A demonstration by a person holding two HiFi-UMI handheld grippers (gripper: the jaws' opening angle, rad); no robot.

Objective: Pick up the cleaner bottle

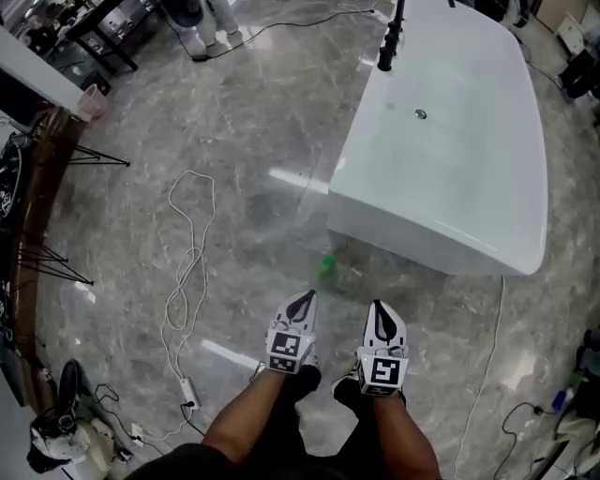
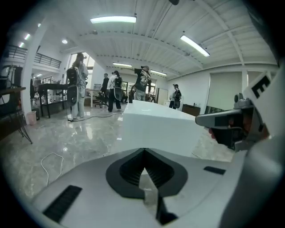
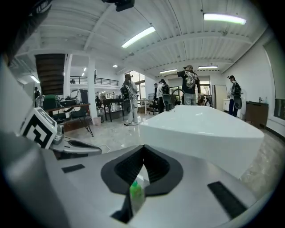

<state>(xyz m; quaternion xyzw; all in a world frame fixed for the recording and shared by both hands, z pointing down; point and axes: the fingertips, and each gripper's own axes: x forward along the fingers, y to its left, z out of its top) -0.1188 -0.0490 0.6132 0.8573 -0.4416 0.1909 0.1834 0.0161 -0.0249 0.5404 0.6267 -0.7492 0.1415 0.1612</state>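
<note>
The cleaner bottle (image 1: 327,266), a small clear bottle with a green cap, stands on the grey marble floor just in front of the white bathtub. My left gripper (image 1: 305,296) and right gripper (image 1: 378,306) are side by side, a short way short of the bottle, both pointing toward it and the tub. Each gripper's jaws meet at the tips with nothing held. In the right gripper view the green-capped bottle (image 3: 136,190) shows through the gap behind the shut tips of the right gripper (image 3: 143,147). In the left gripper view the left gripper (image 2: 144,152) faces the tub's side.
A white bathtub (image 1: 450,159) with a black faucet (image 1: 389,37) fills the upper right. A white cable (image 1: 187,272) loops over the floor on the left; another cable (image 1: 489,356) runs on the right. Several people (image 3: 189,87) stand beyond the tub. Dark tables (image 1: 103,28) stand far left.
</note>
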